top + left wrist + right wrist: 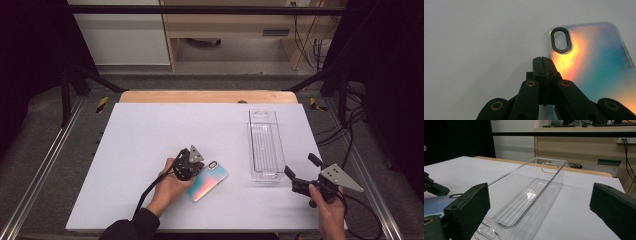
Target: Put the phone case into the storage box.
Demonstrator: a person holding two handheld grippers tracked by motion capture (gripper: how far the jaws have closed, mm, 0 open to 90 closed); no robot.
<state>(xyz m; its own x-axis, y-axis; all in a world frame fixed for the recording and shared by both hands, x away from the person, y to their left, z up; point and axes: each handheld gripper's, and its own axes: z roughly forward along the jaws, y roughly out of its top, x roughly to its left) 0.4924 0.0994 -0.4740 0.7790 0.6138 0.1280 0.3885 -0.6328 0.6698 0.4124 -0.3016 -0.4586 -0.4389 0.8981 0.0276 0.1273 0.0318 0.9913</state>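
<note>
So your left gripper (192, 162) is sitting right on the near-left edge of the phone case (207, 180), and in the left gripper view its 2 black jaws are pressed flat together with nothing visible between them. They line up with the case's long edge just below the camera cutout (561, 40), though I can't really tell from that angle whether the tips touch the edge or sit just beside it.

The case (594, 65) itself is a thin, glossy slab with rounded corners and a clear rim, and the back has that iridescent finish running from orange into teal. The cutout is a black-ringed oval. It lies flat on the white tabletop (150, 140), which looks matte and smooth, near the front and a bit right of center.

Your right gripper (300, 175) is off to the right with its 2 jaws wide apart, holding nothing. Its pads (471, 205) look like blunt black blocks, and they frame the clear plastic bin (531, 195) in the right gripper view.

That bin (265, 145) is a long narrow rectangle of transparent hard plastic, ribbed along the floor, with an oval handle slot cut in the far end wall. Nothing in it. It stands well apart from the case, on the right side of the table.
</note>
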